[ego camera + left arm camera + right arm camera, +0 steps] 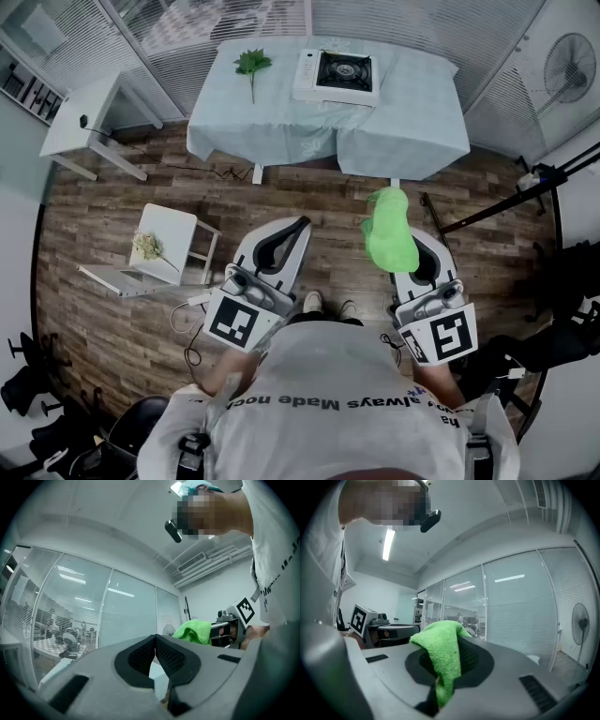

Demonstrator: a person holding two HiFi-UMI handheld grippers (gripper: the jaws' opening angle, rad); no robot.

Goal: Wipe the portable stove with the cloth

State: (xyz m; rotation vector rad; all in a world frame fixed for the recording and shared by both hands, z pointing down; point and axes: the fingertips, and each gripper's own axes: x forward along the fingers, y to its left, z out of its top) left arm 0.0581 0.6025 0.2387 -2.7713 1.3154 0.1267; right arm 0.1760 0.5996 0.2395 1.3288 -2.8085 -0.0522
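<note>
The fuzzy lime-green cloth (440, 653) is pinched in the right gripper (449, 644), jaws clamped on it. It drapes over the tips, well short of the table. The left gripper (155, 644) has its jaws pressed together. Only the head view catches the white-and-black portable stove (337, 75), at the far edge of the pale-blue-covered table (403, 141). Both gripper views just show glass walls (520, 606). One cloth, one stove, two grippers.

light: bright, even, from ceiling tube (387, 543); soft shadows | lens: fisheye bend; dark vignette at corners | focus: near foreground soft in gripper views; head view sharp
</note>
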